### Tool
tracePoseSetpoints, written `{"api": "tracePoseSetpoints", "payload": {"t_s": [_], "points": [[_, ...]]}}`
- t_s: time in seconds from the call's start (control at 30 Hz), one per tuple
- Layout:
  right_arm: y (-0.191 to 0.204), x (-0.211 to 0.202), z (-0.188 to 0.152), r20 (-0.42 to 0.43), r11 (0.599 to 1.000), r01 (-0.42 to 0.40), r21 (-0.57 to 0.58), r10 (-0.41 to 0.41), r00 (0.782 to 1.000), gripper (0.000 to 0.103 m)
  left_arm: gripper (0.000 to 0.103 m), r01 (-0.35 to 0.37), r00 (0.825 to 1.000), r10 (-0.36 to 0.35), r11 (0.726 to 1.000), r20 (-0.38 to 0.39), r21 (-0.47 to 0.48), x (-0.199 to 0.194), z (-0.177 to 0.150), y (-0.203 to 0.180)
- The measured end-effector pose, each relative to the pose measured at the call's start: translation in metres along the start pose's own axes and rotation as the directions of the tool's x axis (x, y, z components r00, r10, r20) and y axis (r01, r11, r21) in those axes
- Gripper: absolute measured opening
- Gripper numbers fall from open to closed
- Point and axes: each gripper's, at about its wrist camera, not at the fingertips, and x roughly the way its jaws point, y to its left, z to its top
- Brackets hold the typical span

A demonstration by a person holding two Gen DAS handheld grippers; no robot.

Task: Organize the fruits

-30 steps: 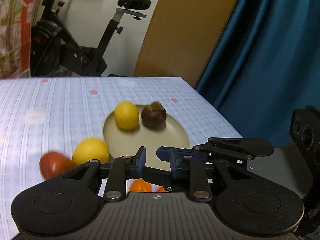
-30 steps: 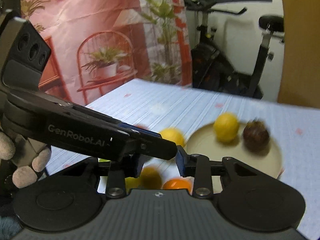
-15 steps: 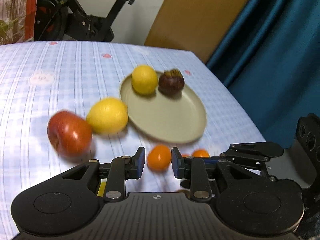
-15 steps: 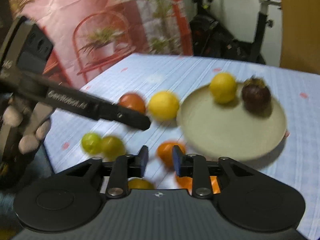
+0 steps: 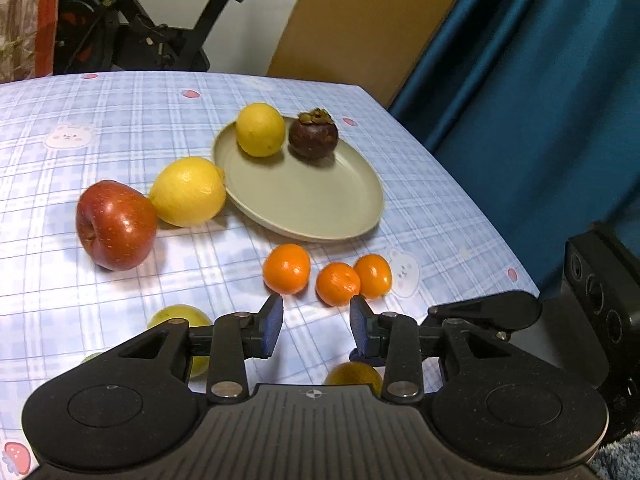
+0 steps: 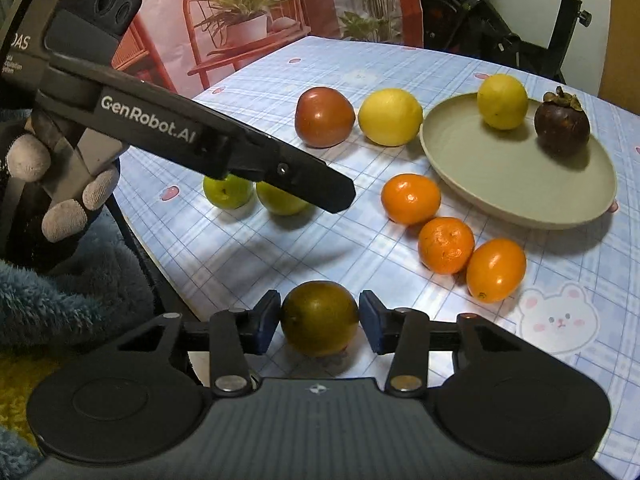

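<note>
A beige plate (image 5: 320, 200) (image 6: 500, 184) holds a small lemon (image 5: 260, 130) (image 6: 503, 101) and a dark mangosteen (image 5: 313, 135) (image 6: 561, 125). Beside it on the table lie a larger lemon (image 5: 188, 192) (image 6: 390, 117), a red apple (image 5: 116, 225) (image 6: 325, 117), three oranges (image 5: 286, 269) (image 6: 446, 245) and two green fruits (image 6: 228, 191). My left gripper (image 5: 316, 322) is open and empty, just short of the oranges. My right gripper (image 6: 319, 316) is open, its pads on either side of a dark green-brown fruit (image 6: 319, 318) (image 5: 354, 374) near the table's front edge.
The table has a blue checked cloth (image 5: 120, 120). An exercise bike (image 5: 160, 40) stands behind it, a teal curtain (image 5: 540, 80) at the right. The left gripper's body (image 6: 200, 140) crosses the right wrist view above the green fruits. A gloved hand (image 6: 60, 184) holds it.
Both grippers have tilted down toward the table and opened wider. The right gripper now has the dark green-brown fruit between its pads. The left gripper has come closer to the oranges.
</note>
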Motion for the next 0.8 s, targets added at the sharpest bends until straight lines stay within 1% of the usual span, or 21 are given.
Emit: {"api": "tracePoseSetpoints", "payload": {"t_s": [0.07,0.17,0.3,0.43,0.57,0.63,0.67,0.7,0.8], "points": [[-0.003,0.002,0.001,0.013,1.0,0.0,0.013,0.0,1.0,0.046,0.038,-0.007,1.0,0.007,1.0,0.015,-0.021,-0.004,0.003,0.005],[-0.007,0.006,0.007,0.045,0.999,0.026,0.022,-0.027,0.999,0.046,0.038,-0.017,0.999,0.019,0.999,0.029,-0.041,-0.01,0.006,0.012],[-0.006,0.019,0.019,0.089,0.998,0.066,-0.019,-0.064,0.994,0.046,0.038,-0.037,0.999,0.04,0.997,0.034,-0.069,-0.013,0.009,0.021],[-0.002,0.027,0.022,0.124,0.994,0.091,-0.06,-0.083,0.989,0.046,0.038,-0.034,0.999,0.035,0.997,0.007,-0.068,-0.01,0.006,0.022],[-0.004,0.026,0.018,0.135,0.995,0.087,-0.053,-0.079,0.988,0.046,0.039,-0.01,1.0,0.009,0.998,-0.024,-0.054,-0.003,0.001,0.018],[-0.005,0.026,0.017,0.14,0.995,0.087,-0.053,-0.079,0.987,0.046,0.042,-0.006,0.999,0.005,0.999,-0.034,-0.051,0.002,0.0,0.015],[-0.004,0.026,0.016,0.142,0.994,0.09,-0.057,-0.081,0.987,0.046,0.046,-0.004,0.999,0.003,0.999,-0.039,-0.048,0.004,-0.001,0.014],[-0.003,0.026,0.016,0.144,0.994,0.093,-0.063,-0.083,0.986,0.046,0.048,-0.001,0.999,-0.001,0.999,-0.046,-0.042,0.007,-0.002,0.012],[-0.002,0.026,0.016,0.149,0.993,0.099,-0.071,-0.087,0.985,0.046,0.048,0.003,0.998,-0.004,1.0,-0.067,-0.019,0.014,-0.003,0.006]]}}
